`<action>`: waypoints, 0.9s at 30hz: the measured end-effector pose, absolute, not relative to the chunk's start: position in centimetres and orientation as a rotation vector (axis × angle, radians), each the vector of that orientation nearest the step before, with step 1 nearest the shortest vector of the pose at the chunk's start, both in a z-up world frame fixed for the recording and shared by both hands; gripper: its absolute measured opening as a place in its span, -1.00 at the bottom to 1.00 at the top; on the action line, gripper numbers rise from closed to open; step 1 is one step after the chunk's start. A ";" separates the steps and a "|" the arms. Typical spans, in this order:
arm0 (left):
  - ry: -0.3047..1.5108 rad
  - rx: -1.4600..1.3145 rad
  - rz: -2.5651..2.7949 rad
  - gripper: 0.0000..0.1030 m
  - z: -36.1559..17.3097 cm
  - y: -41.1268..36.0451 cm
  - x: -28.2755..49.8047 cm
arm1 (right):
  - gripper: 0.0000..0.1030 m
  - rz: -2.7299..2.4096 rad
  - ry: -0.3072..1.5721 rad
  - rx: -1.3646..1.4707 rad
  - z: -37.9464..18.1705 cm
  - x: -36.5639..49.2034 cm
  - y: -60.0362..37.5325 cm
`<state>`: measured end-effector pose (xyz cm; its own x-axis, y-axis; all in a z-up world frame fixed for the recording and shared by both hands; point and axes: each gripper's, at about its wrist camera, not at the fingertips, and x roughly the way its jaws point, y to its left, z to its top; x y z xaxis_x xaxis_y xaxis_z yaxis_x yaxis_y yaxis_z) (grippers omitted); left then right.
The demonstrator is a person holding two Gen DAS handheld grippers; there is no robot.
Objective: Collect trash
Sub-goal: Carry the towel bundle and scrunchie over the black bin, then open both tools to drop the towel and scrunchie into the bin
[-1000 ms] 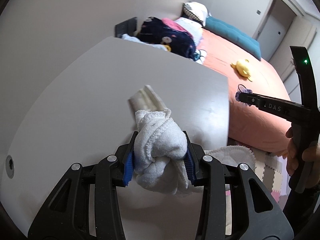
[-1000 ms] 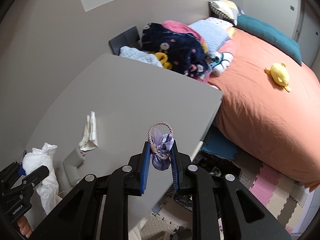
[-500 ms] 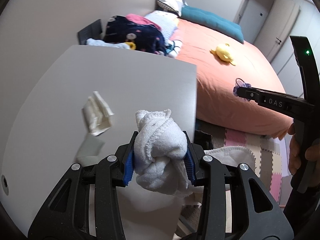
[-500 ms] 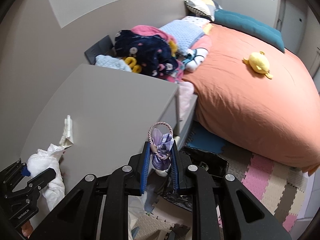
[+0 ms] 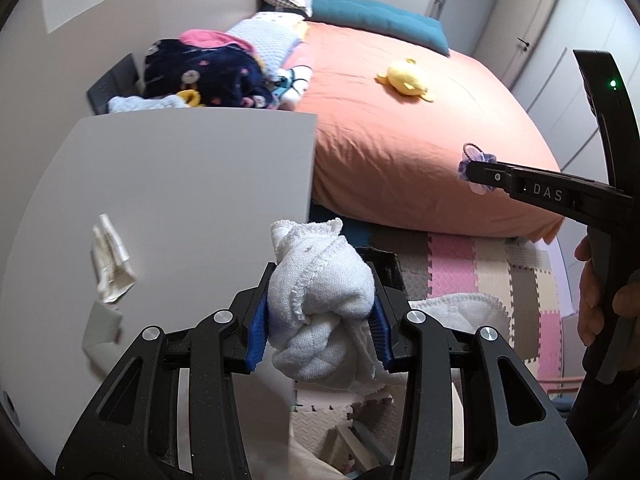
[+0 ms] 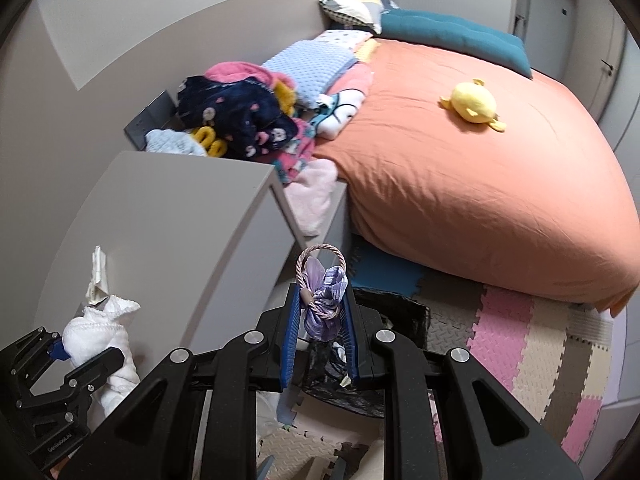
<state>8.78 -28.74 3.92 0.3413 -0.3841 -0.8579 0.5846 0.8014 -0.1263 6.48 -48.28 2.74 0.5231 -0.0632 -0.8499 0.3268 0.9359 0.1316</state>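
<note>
My left gripper (image 5: 318, 316) is shut on a bunched white cloth (image 5: 320, 296), held just past the right edge of the grey table (image 5: 180, 184). The same cloth (image 6: 96, 328) shows at lower left in the right wrist view. A purple fabric flower on a pink cord loop (image 6: 322, 300) is clamped in my right gripper (image 6: 320, 312), above a black-lined trash bin (image 6: 384, 320) on the floor. From the left wrist view that flower (image 5: 476, 168) appears at the tip of the right gripper. A crumpled paper scrap (image 5: 110, 260) lies on the table.
An orange bed (image 6: 480, 184) with a yellow plush toy (image 6: 474, 102) fills the right side. Clothes and blankets (image 6: 248, 112) are piled at the head of the bed. Pink, beige and grey foam mats (image 6: 528, 352) cover the floor. A hand (image 5: 596, 300) grips the right tool.
Both grippers have swept right, off the table and over the floor by the bed. The trash bin has come into view under the right gripper. Both grips are unchanged.
</note>
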 end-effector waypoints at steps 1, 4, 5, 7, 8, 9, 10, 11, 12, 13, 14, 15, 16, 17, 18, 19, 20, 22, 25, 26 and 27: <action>1.049 0.224 -0.643 -0.19 3.9 -29.1 8.6 | -0.59 -0.245 0.995 0.296 2.7 6.3 -48.7; 1.055 0.248 -0.665 -0.19 3.6 -30.5 8.2 | -0.59 -0.265 0.992 0.312 2.6 5.6 -49.7; 1.058 0.254 -0.673 -0.19 3.5 -30.9 8.1 | -0.59 -0.274 0.991 0.319 2.5 5.2 -50.2; 1.064 0.269 -0.689 -0.19 3.2 -31.9 7.8 | -0.59 -0.286 0.991 0.328 2.5 4.9 -50.8; 1.065 0.275 -0.695 -0.19 3.1 -32.2 7.7 | -0.59 -0.293 0.991 0.335 2.3 4.6 -51.3; 1.068 0.281 -0.704 -0.19 2.9 -32.7 7.5 | -0.59 -0.301 0.991 0.341 2.2 4.3 -51.7; 1.072 0.286 -0.713 -0.19 2.8 -33.1 7.4 | -0.59 -0.308 0.991 0.346 2.1 4.2 -52.0; 1.076 0.290 -0.721 -0.19 2.7 -33.4 7.3 | -0.59 -0.316 0.991 0.355 2.0 3.9 -52.4; 1.080 0.297 -0.728 -0.19 2.5 -33.9 7.2 | -0.59 -0.323 0.991 0.362 1.9 3.6 -52.8; 1.083 0.305 -0.735 -0.19 2.3 -34.3 7.0 | -0.59 -0.329 0.991 0.368 1.7 3.4 -53.1; 1.087 0.314 -0.742 -0.19 2.1 -34.9 6.8 | -0.59 -0.334 0.991 0.372 1.7 3.3 -53.3; 1.090 0.323 -0.748 -0.19 1.9 -35.3 6.7 | -0.59 -0.340 0.992 0.378 1.5 3.1 -53.7; 1.092 0.330 -0.753 -0.18 1.8 -35.7 6.5 | -0.59 -0.348 0.991 0.383 1.4 2.9 -54.0; 1.093 0.342 -0.759 -0.18 1.7 -36.2 6.3 | -0.59 -0.355 0.991 0.384 1.4 2.8 -54.3; 1.095 0.352 -0.764 -0.18 1.5 -36.7 6.1 | -0.59 -0.370 0.990 0.385 1.3 2.6 -54.7; 1.097 0.361 -0.768 -0.18 1.4 -37.0 6.1 | -0.59 -0.383 0.989 0.389 1.3 2.4 -55.0; 1.099 0.369 -0.772 -0.17 1.3 -37.3 6.0 | -0.59 -0.391 0.989 0.395 1.2 2.2 -55.4; 1.105 0.395 -0.782 -0.17 0.8 -38.4 5.6 | -0.59 -0.404 0.990 0.401 1.0 1.9 -56.0; 1.117 0.422 -0.796 -0.17 0.0 -39.5 5.2 | -0.59 -0.422 0.995 0.400 0.7 1.8 -56.8; 1.122 0.429 -0.799 -0.17 -0.2 -39.8 5.2 | -0.59 -0.427 0.999 0.402 0.5 1.7 -57.0; 1.131 0.438 -0.800 -0.17 -0.6 -40.2 5.3 | -0.59 -0.434 1.002 0.404 0.2 1.6 -57.3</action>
